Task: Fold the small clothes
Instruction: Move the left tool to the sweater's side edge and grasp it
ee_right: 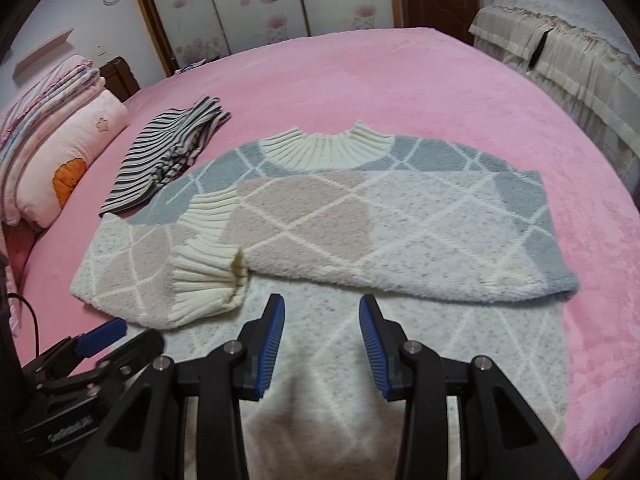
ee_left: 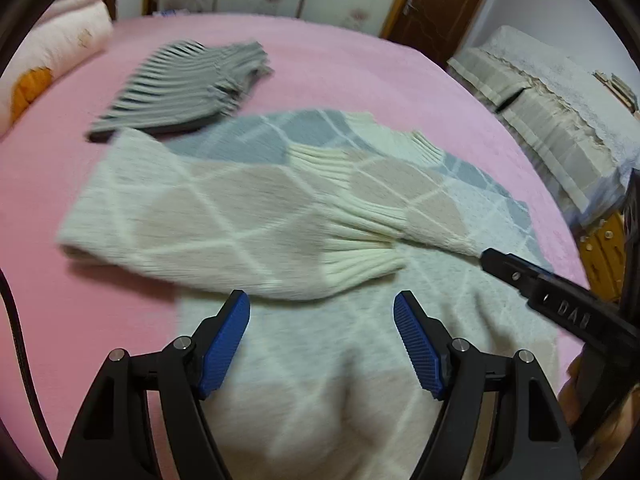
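Sweater [ee_right: 400,216] on bed [ee_right: 400,80]

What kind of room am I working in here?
Most likely a home bedroom. The sweater lies on a bed with a pink cover, pillows and folded bedding are stacked at its head, and a floral sliding wardrobe stands behind.

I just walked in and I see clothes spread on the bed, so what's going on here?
A person with a handheld gripper in each hand is folding a diamond-patterned sweater on a pink bedspread. Both sleeves already lie folded across its chest. The left gripper and the right gripper hover over the lower half, jaws open, holding nothing. A striped garment lies folded beside the sweater, near the pillows.
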